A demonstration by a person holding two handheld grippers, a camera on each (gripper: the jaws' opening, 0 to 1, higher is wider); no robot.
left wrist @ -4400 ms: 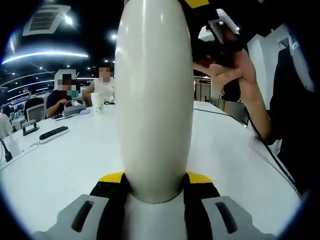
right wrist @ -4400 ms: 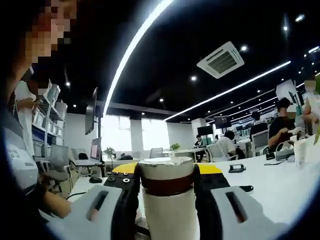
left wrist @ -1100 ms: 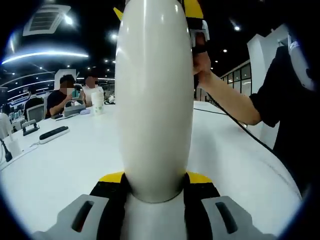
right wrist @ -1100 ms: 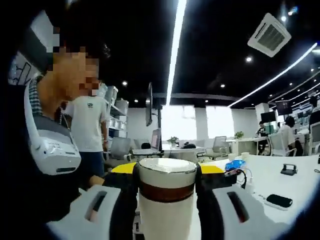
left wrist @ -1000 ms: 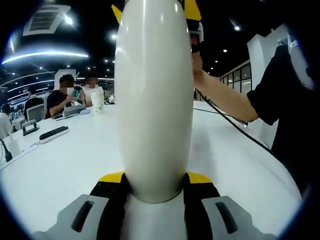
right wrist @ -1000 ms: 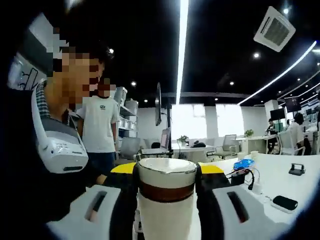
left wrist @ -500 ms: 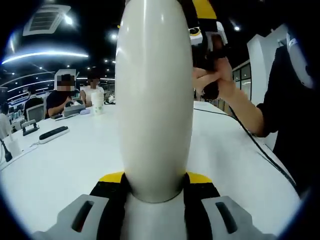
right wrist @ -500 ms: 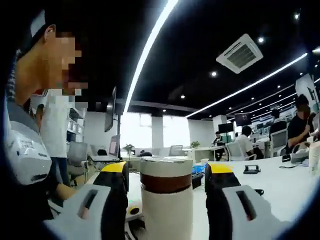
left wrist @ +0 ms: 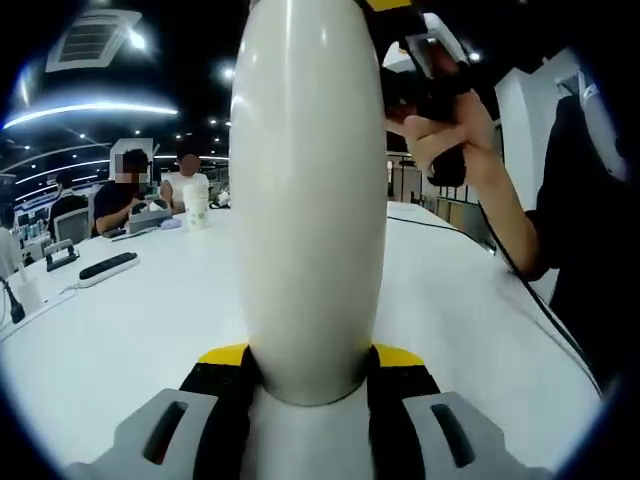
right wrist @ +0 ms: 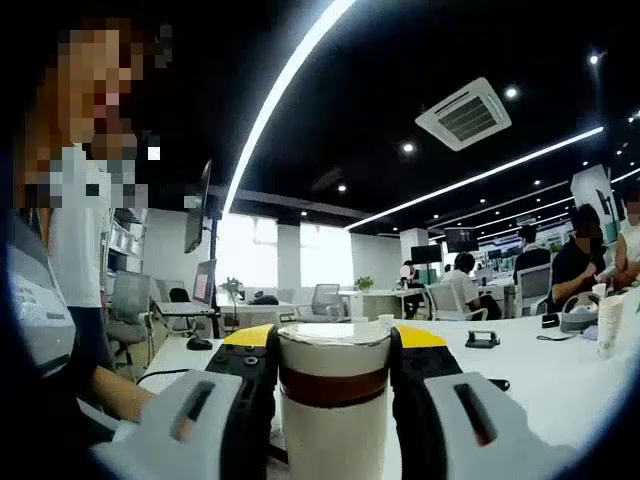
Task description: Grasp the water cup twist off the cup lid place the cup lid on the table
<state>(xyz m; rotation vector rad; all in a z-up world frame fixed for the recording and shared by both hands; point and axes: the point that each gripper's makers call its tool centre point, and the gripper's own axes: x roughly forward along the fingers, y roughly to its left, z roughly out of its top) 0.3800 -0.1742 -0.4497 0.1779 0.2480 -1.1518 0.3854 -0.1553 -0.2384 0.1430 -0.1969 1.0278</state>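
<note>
A tall white water cup [left wrist: 308,200] stands upright over the white table [left wrist: 120,330], and my left gripper [left wrist: 310,358] is shut on its lower body, yellow-tipped jaws on both sides. At the cup's top right, a person's hand [left wrist: 450,125] holds my right gripper [left wrist: 420,60]. In the right gripper view, the cup lid [right wrist: 333,430], white with a brown band, sits between the jaws. My right gripper [right wrist: 333,345] is shut on it, both jaws pressing its sides.
A dark flat bar [left wrist: 106,266], a paper cup [left wrist: 196,206] and seated people [left wrist: 125,195] are at the table's far left. A cable [left wrist: 440,225] runs along the right side. More seated people [right wrist: 590,260] and a dark phone [right wrist: 482,340] show in the right gripper view.
Half a second ago the right jaws stood apart from the lid; now they press on it again. The right gripper view has swung. The left gripper and cup have stayed still.
</note>
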